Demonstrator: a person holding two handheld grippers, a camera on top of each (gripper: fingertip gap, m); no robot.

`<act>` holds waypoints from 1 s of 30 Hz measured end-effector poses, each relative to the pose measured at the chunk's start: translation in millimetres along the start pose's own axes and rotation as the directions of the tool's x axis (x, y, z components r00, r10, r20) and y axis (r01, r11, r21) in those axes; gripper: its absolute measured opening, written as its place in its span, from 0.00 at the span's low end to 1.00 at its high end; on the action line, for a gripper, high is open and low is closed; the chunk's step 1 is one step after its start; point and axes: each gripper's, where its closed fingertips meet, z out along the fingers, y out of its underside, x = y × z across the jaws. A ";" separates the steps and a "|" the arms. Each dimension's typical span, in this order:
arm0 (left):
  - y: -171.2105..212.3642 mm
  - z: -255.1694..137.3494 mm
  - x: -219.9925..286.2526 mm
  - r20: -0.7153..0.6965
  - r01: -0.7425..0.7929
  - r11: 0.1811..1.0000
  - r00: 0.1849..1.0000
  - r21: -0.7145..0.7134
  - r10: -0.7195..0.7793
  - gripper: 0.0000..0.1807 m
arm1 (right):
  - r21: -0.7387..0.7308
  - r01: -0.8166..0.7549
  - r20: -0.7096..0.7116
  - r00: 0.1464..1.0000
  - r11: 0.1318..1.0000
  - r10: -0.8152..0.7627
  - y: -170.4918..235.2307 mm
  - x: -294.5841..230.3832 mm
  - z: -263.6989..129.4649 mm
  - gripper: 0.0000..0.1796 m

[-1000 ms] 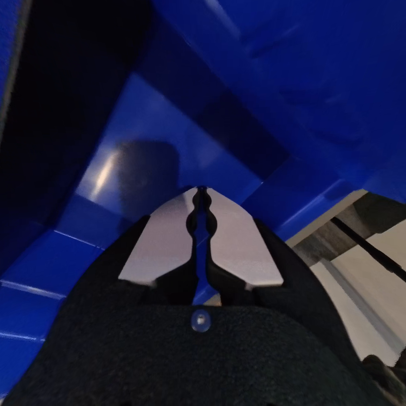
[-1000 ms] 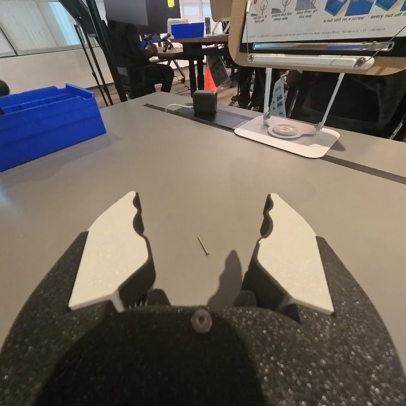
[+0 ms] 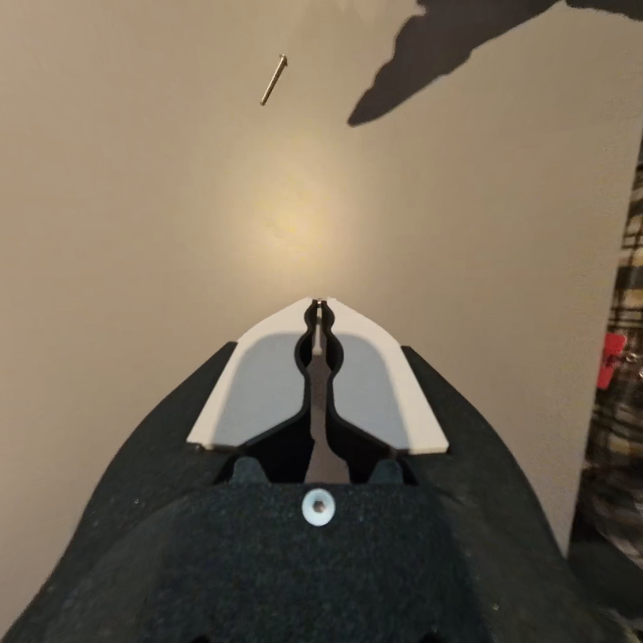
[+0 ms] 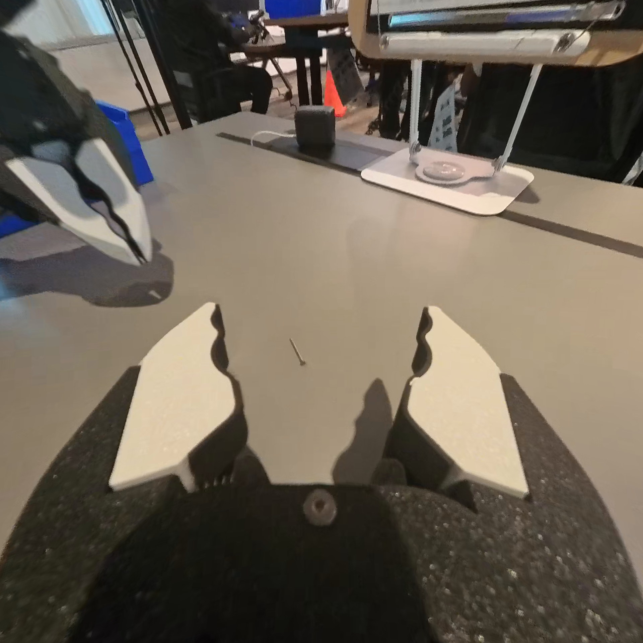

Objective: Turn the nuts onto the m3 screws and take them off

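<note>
A thin m3 screw point(image 4: 297, 351) lies flat on the grey table, between and just ahead of my right gripper's point(image 4: 319, 309) wide-open, empty fingers. My left gripper point(image 3: 319, 301) is shut, with a tiny metal nut point(image 3: 319, 302) pinched at its very tips. It hovers over the table, pointing down at it. The screw point(image 3: 274, 79) lies well ahead of it in the left wrist view. In the right wrist view the left gripper point(image 4: 141, 257) comes in from the left, tips just above the table, left of the screw.
A blue parts bin point(image 4: 137, 146) stands at the far left behind the left gripper. A black cube point(image 4: 315, 130) and a white stand base point(image 4: 487, 198) holding a board sit at the back. The table edge point(image 3: 605, 313) runs down the right of the left wrist view.
My left gripper has left the blue bin and now hangs over the table near the screw, still shut. My right gripper stays open over the screw, slightly closer to it.
</note>
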 end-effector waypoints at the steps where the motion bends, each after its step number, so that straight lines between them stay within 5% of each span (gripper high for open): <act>1: -2.4 13.8 -0.7 -0.020 0.004 1.000 1.000 0.011 -0.004 0.01 | -0.010 0.002 0.003 1.000 1.000 -0.002 3.2 0.0 1.6 0.58; 11: 4.3 49.6 -14.8 -0.056 0.021 0.995 0.998 0.096 -0.016 0.01 | -0.104 0.054 0.048 0.998 0.993 -0.049 22.8 -2.7 16.4 0.57; 17: 2.4 48.0 -16.9 -0.039 -0.006 0.991 0.999 0.133 0.011 0.07 | -0.199 0.122 0.125 0.987 0.972 -0.098 37.5 -7.9 25.1 0.46; 30: -20.1 -35.3 -37.9 -0.047 0.099 0.798 0.995 0.595 -0.088 0.11 | -0.464 0.346 0.328 0.922 0.815 -0.205 69.3 -19.9 37.0 0.20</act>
